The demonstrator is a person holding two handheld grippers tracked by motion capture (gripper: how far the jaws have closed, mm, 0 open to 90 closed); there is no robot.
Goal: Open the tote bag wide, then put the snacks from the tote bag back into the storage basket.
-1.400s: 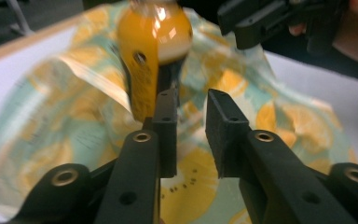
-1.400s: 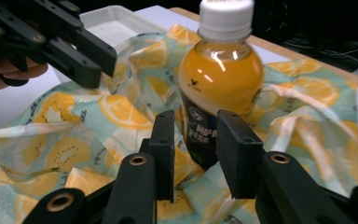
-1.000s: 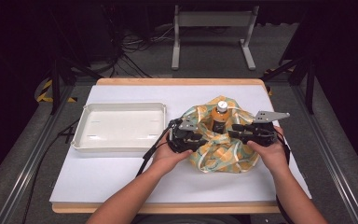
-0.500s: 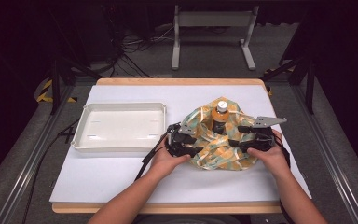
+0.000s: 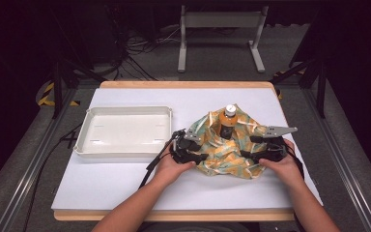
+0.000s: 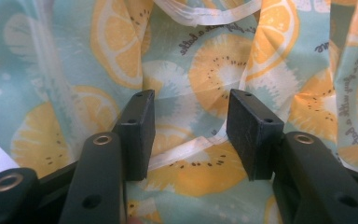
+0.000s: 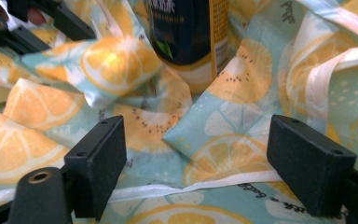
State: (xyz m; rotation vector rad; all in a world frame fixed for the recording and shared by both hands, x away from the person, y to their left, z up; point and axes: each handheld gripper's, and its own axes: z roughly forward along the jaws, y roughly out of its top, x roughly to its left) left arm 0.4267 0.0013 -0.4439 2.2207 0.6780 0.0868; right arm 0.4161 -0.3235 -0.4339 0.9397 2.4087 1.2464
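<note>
A fabric bag (image 5: 228,151) printed with lemon slices lies crumpled on the white table top (image 5: 125,179), right of centre. A bottle (image 5: 229,121) with a white cap, orange contents and a dark label stands upright in it. My left gripper (image 5: 203,155) lies at the bag's left edge. Its jaws have just been opening and stand apart over a white hem (image 6: 186,149), the pads (image 6: 140,126) not pressing. My right gripper (image 5: 246,153) lies at the bag's right edge, its jaws also just opened wide, with loose cloth (image 7: 191,154) and the bottle (image 7: 191,32) ahead.
An empty white tray (image 5: 124,130) sits on the table to the left of the bag. The person's hands and forearms come in from the near edge. Past the table's far edge stand a metal frame (image 5: 220,29) and cables on the floor.
Both hands have sunk toward the table and the bag has slumped and spread out. Both grippers' jaws have opened, letting go of the cloth.
</note>
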